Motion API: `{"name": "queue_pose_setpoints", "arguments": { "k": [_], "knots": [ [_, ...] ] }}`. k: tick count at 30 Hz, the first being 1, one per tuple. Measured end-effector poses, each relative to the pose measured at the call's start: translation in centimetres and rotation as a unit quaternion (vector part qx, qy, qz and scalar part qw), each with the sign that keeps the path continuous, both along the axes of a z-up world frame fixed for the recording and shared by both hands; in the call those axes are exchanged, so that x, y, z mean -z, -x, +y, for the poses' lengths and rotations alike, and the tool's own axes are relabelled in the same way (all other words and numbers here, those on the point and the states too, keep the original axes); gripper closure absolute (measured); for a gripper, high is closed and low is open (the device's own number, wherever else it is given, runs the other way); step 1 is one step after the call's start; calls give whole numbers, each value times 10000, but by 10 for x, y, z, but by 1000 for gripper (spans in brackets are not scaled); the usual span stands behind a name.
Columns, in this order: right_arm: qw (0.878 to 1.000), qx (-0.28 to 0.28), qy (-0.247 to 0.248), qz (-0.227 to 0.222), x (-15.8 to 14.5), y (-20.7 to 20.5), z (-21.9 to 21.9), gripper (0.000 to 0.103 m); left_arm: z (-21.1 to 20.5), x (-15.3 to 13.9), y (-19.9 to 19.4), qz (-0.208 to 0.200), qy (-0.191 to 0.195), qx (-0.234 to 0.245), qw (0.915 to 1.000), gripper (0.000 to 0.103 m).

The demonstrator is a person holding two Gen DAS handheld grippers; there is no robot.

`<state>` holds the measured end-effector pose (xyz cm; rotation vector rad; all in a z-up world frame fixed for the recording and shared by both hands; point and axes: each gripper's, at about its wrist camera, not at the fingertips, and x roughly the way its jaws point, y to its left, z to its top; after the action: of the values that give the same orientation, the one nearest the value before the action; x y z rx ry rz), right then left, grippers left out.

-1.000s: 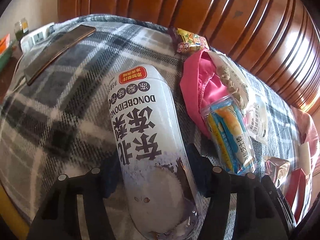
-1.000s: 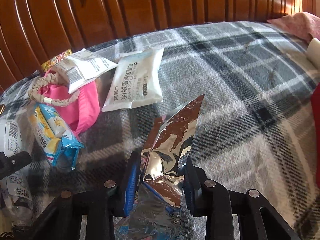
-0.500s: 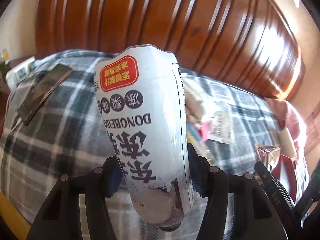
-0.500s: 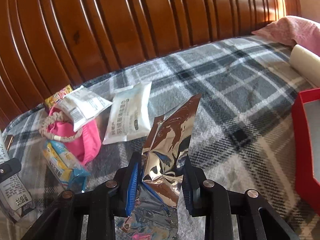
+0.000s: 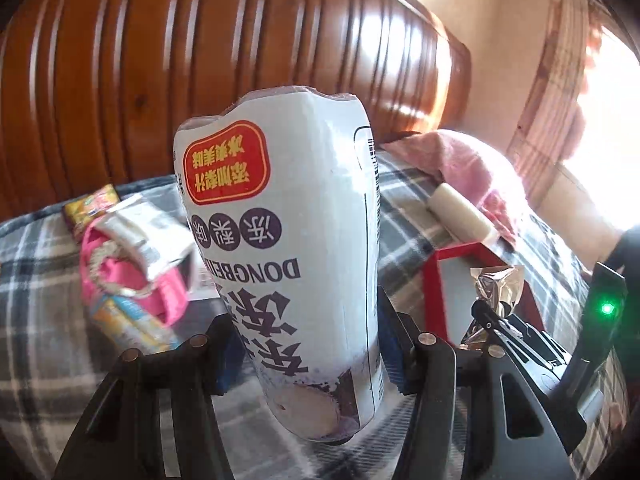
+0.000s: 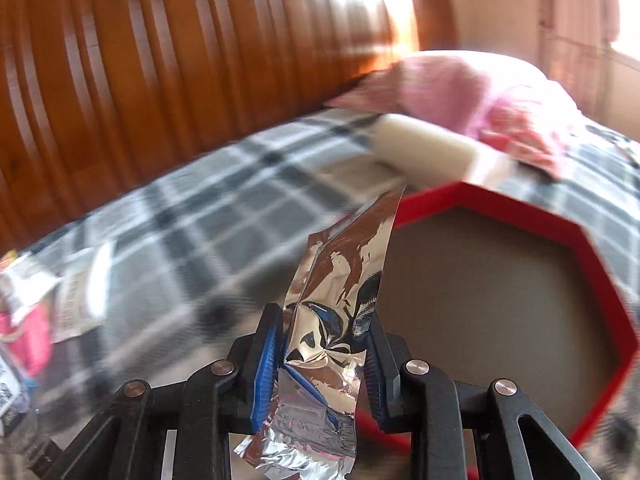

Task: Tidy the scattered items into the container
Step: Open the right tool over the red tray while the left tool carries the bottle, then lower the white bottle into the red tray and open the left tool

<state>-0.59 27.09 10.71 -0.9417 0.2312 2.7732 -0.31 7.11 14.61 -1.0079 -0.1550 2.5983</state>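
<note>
My left gripper (image 5: 306,354) is shut on a white drink bottle (image 5: 288,248) with purple lettering and holds it upright above the plaid bed. My right gripper (image 6: 322,354) is shut on a crumpled silver foil wrapper (image 6: 340,280) and holds it at the near left rim of the red octagonal box (image 6: 592,248), whose grey inside is empty. The right gripper with the wrapper (image 5: 494,286) also shows in the left wrist view, over the red box (image 5: 432,288). A pink pouch (image 5: 132,280) with snack packets lies on the bed to the left.
The wooden headboard (image 5: 200,60) runs behind the bed. A pink cloth (image 6: 472,92) and a cream roll (image 6: 432,152) lie just beyond the red box. A yellow snack pack (image 5: 92,208) and a white packet (image 6: 80,292) lie on the plaid blanket (image 6: 208,208).
Both grippers have lifted their items and swung right toward the red box. The wrapper now hangs over the box's left rim. The bottle is raised off the blanket.
</note>
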Motion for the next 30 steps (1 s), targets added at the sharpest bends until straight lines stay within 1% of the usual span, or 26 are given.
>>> {"name": "queue_pose_setpoints", "arguments": {
  "k": [1, 3, 6, 9, 11, 12, 14, 15, 18, 19, 20, 21, 22, 23, 25, 27, 29, 30],
  "knots": [
    [9997, 219, 15, -65, 2, -2, 16, 69, 19, 0, 3, 35, 40, 232, 9997, 43],
    [9982, 546, 216, -112, 6, -6, 48, 69, 56, -1, 4, 138, 164, 639, 9977, 43],
    [9946, 922, 421, -208, 13, -9, 90, 69, 106, 1, 16, 213, 399, 1265, 9909, 43],
    [9925, 1048, 470, -414, 21, -3, 119, 67, 148, 5, 26, 38, 446, 1754, 9835, 43],
    [9913, 1119, 416, -553, 27, 3, 128, 67, 176, 7, 32, -95, 406, 2085, 9771, 43],
    [9908, 1155, 412, -567, 29, 6, 132, 66, 185, 7, 32, -79, 432, 2190, 9747, 43],
    [9903, 1161, 466, -598, 35, 11, 136, 63, 203, 7, 34, 44, 587, 2285, 9718, 43],
    [9901, 1149, 478, -646, 38, 13, 137, 59, 210, 8, 33, 92, 647, 2337, 9701, 43],
    [9913, 907, 400, -860, 44, 21, 134, 55, 225, 11, 34, 39, 764, 2505, 9651, 42],
    [9916, 846, 328, -923, 45, 22, 131, 46, 228, 16, 36, -34, 809, 2545, 9637, 41],
    [9917, 831, 246, -953, 45, 21, 130, 40, 232, 20, 38, -132, 877, 2569, 9623, 38],
    [9919, 845, 178, -930, 44, 20, 130, 31, 237, 25, 42, -233, 958, 2573, 9613, 21],
    [9925, 857, 152, -864, 42, 18, 129, 24, 238, 30, 45, -309, 1026, 2536, 9614, 9],
    [9931, 849, 164, -788, 40, 16, 128, 22, 238, 36, 49, -341, 1090, 2425, 9634, 0],
    [9939, 879, 314, -585, 36, 11, 131, 10, 235, 37, 53, -293, 1089, 2272, 9673, 0],
    [9941, 929, 438, -353, 30, 7, 136, 9, 229, 32, 54, -273, 981, 2285, 9682, 0],
    [9926, 1078, 550, -40, 20, 2, 143, 7, 220, 20, 53, -253, 704, 2242, 9717, 0],
    [9917, 1173, 530, 79, 14, 0, 146, 4, 215, 14, 54, -235, 634, 2152, 9742, 0]
  ]
}}
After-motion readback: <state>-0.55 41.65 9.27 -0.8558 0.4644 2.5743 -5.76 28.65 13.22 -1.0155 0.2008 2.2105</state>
